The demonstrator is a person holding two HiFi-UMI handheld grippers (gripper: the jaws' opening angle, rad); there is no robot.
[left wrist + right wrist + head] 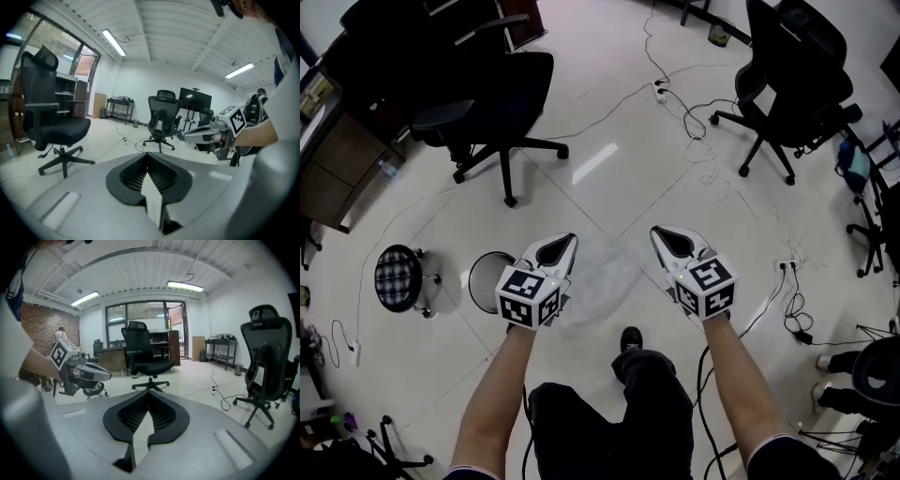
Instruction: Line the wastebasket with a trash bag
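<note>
Bag (605, 278) pinched — by left gripper (571, 240), right gripper (656, 232).

trash bag (602, 278) a blurred translucent smear, wastebasket (475, 281) partly covered

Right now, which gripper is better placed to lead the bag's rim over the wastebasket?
Left. In the head view the wastebasket stands right beside the left gripper; the right gripper is across the trash bag, farther off. Both look shut on the bag, so I'd lead with the left.

Black office chair (499, 89) — checked stool (397, 277), loose floor cables (692, 122)
</note>
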